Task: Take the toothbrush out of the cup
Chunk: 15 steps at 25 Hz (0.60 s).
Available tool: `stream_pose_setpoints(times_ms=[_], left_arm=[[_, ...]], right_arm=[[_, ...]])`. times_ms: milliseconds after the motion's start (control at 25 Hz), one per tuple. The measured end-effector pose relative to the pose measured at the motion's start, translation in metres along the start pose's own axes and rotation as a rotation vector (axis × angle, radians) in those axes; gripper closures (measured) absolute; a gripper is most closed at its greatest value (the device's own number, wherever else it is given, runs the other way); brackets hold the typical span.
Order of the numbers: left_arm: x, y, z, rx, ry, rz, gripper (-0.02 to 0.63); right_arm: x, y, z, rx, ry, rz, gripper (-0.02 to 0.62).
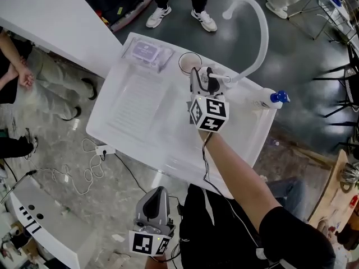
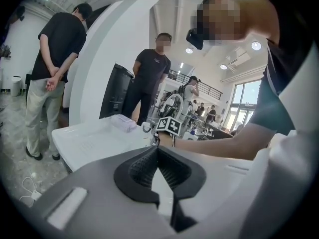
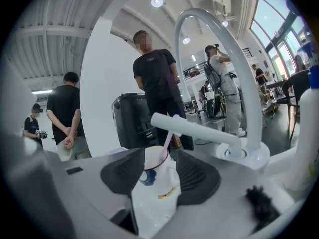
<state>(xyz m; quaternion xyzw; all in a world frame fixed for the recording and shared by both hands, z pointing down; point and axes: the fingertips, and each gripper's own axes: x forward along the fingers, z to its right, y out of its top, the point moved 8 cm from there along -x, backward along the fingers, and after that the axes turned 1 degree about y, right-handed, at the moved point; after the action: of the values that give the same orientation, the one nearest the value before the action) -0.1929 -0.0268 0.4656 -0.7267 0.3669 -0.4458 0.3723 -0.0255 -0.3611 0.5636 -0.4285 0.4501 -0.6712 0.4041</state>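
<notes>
Precision: lift right gripper (image 3: pixel 159 159), gaping wide about cup (image 3: pixel 154 193) at far edge of sink (image 1: pixel 146 122), pinch only pink toothbrush (image 3: pixel 167 144) stem, pull straight up; keep left gripper (image 2: pixel 157 151) clenched, empty.

Curved white faucet (image 1: pixel 261 33) on sink (image 1: pixel 110 132) edge; blue-capped bottle (image 1: pixel 271 98) nearby.

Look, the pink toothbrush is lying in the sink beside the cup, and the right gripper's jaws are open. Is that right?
Not quite: the pink toothbrush stands inside the white cup, not lying in the sink, as the right gripper view shows. The right gripper does have its jaws open.
</notes>
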Motion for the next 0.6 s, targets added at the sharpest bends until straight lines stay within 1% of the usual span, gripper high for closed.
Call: stream_pose_setpoints(times_ms=[200, 400, 440, 480, 520, 600], left_arm=[[0.002, -0.001, 0.002, -0.003, 0.000, -0.006, 0.597], [0.001, -0.006, -0.002, -0.008, 0.001, -0.019, 0.597], [0.000, -0.007, -0.003, -0.009, 0.004, -0.023, 0.597], [0.000, -0.007, -0.003, -0.009, 0.007, -0.027, 0.597], [0.000, -0.008, -0.004, -0.010, 0.010, -0.029, 0.597], [0.000, -0.008, -0.005, -0.012, 0.012, -0.029, 0.597]], right_arm=[[0.008, 0.004, 0.000, -0.085, -0.013, 0.009, 0.405], [0.012, 0.002, 0.000, -0.074, -0.018, 0.030, 0.408], [0.012, 0.001, 0.000, -0.074, -0.021, 0.031, 0.419], [0.012, 0.001, 0.000, -0.077, -0.027, 0.032, 0.454], [0.012, 0.000, 0.000, -0.080, -0.032, 0.033, 0.519], [0.012, 0.001, 0.000, -0.087, -0.037, 0.035, 0.525]])
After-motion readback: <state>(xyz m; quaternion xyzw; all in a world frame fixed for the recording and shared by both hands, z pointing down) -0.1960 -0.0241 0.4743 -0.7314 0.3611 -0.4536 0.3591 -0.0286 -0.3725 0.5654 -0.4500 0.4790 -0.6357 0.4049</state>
